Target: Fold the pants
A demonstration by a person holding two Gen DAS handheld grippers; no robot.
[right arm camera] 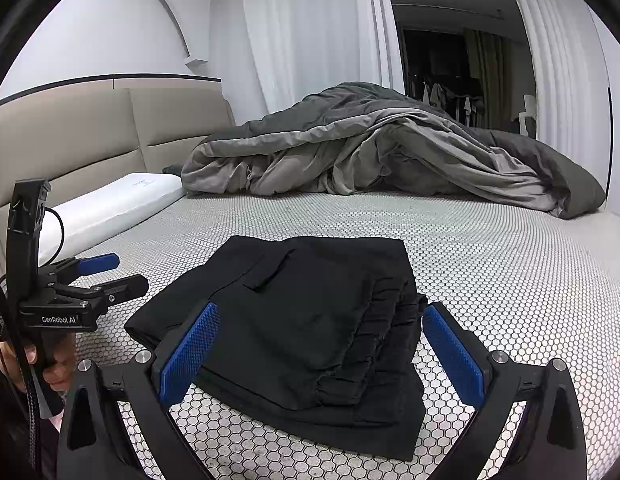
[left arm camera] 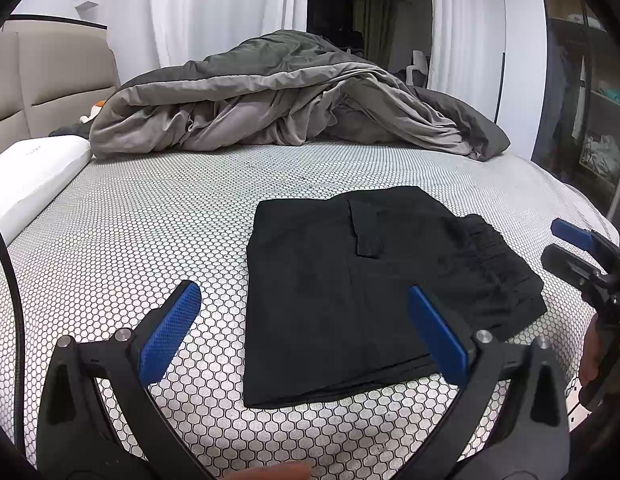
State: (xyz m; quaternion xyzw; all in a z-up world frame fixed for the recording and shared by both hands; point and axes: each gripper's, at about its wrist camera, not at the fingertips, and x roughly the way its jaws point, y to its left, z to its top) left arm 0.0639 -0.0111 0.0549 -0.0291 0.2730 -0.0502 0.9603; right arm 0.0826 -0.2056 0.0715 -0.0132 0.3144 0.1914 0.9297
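Black pants (left arm camera: 349,288) lie folded into a compact rectangle on the honeycomb-patterned bed (left arm camera: 150,220), pocket flap up and elastic waistband at the right side. They also show in the right wrist view (right arm camera: 302,328). My left gripper (left arm camera: 304,328) is open and empty, held just above the near edge of the pants. My right gripper (right arm camera: 321,344) is open and empty, over the waistband end. The left gripper appears in the right wrist view (right arm camera: 110,272), open, left of the pants. The right gripper appears in the left wrist view (left arm camera: 565,248), open, right of the pants.
A crumpled grey duvet (left arm camera: 294,96) lies across the far side of the bed. A white pillow (right arm camera: 110,204) rests by the beige headboard (right arm camera: 90,132). White curtains (right arm camera: 310,32) hang behind. A wardrobe (left arm camera: 589,100) stands at the right.
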